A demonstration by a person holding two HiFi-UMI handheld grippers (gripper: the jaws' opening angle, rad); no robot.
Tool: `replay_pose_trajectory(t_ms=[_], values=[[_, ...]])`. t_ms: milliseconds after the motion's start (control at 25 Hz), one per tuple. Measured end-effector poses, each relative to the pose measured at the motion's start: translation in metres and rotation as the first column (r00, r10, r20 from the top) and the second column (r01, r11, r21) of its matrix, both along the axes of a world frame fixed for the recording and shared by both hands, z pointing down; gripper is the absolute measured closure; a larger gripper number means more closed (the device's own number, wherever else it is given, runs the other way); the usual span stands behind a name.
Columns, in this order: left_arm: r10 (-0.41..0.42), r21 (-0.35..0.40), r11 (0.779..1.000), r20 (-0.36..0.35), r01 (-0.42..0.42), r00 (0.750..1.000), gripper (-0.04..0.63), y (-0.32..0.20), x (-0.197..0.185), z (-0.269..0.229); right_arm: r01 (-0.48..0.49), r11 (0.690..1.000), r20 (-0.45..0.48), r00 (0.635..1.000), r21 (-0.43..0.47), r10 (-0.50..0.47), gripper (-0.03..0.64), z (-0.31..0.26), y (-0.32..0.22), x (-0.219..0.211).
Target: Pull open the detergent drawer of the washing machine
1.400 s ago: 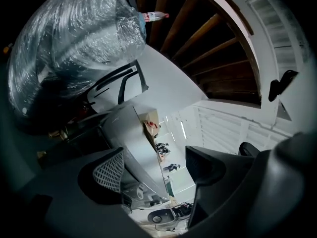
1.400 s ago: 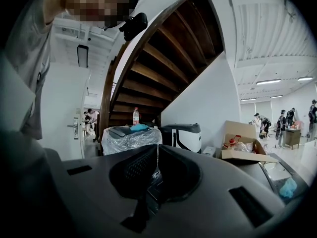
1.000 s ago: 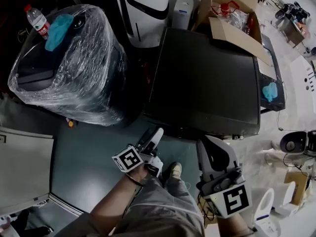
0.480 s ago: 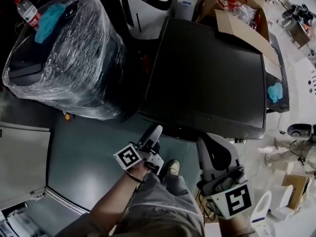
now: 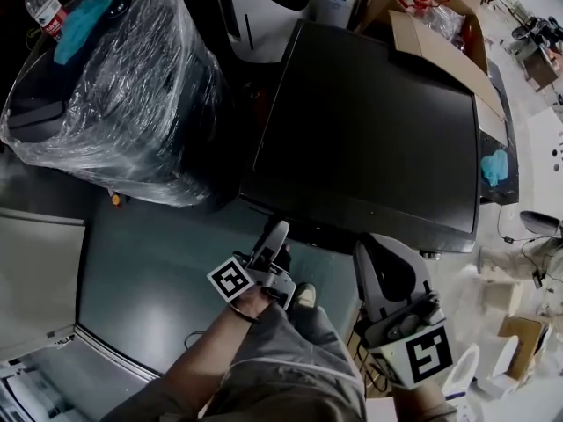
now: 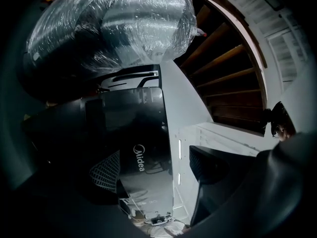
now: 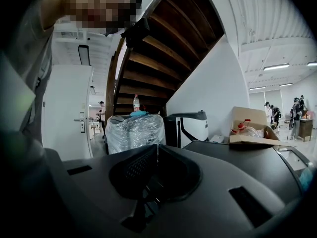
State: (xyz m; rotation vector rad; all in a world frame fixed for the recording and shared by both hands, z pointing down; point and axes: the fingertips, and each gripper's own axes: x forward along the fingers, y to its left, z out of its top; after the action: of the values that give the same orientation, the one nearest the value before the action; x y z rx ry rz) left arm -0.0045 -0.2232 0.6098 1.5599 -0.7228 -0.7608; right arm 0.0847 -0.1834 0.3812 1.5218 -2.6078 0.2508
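Below the head camera, the washing machine is filling more of the view than a second ago, its black top lying squarely ahead of the person. Its front panel is showing only in the left gripper view, dark, glossy and carrying a brand name. The detergent drawer is sitting somewhere on that face, but I am not managing to pick out its edges.

At the machine's near edge, the left gripper is pointing at the front from closer than before. Its jaws have just been spreading and are standing wide apart, with nothing between them but the panel beyond. Also before that near edge, further right, the right gripper is holding its jaws pressed together on nothing.

As I read it, the approach is ending. The left claw is being readied for the drawer, which is probably sitting shut and untouched.

Counting around the machine:
- one washing machine
- one plastic-wrapped appliance, standing to its left
- one cardboard box, resting at its far right corner
- two grippers
- two blue cloths, the first cloth lying atop the wrapped appliance and the second cloth lying just off the machine's right side
- one water bottle, standing beside the first cloth
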Motion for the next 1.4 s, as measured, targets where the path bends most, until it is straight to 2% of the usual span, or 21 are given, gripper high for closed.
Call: replay_pose_trajectory(t_ms=[320, 720, 1200, 1320, 1400], values=[[-0.038, -0.036, 0.999, -0.034, 0.037, 0.999, 0.163, 0.003, 0.004, 0.016, 0.041, 0.999, 0.009, 0.999, -0.004, -0.041, 0.584, 0.007, 0.004, -0.005], [-0.058, -0.007, 0.998, -0.074, 0.058, 0.996, 0.16, -0.001, 0.01, 0.016, 0.053, 0.998, 0.002, 0.999, -0.024, -0.053, 0.584, 0.018, 0.011, 0.0], [-0.087, -0.047, 0.995, -0.093, 0.083, 0.992, 0.156, -0.02, 0.016, 0.021, 0.051, 0.998, -0.002, 0.999, -0.037, -0.051, 0.584, 0.025, 0.008, 0.003], [-0.08, -0.043, 0.996, -0.098, 0.076, 0.992, 0.156, -0.02, 0.016, 0.021, 0.07, 0.997, -0.033, 0.997, -0.042, -0.071, 0.584, 0.03, 0.011, 0.006], [-0.074, -0.04, 0.997, -0.096, 0.071, 0.993, 0.156, -0.02, 0.016, 0.021, 0.057, 0.998, -0.02, 0.998, -0.042, -0.058, 0.584, 0.029, 0.008, 0.006]])
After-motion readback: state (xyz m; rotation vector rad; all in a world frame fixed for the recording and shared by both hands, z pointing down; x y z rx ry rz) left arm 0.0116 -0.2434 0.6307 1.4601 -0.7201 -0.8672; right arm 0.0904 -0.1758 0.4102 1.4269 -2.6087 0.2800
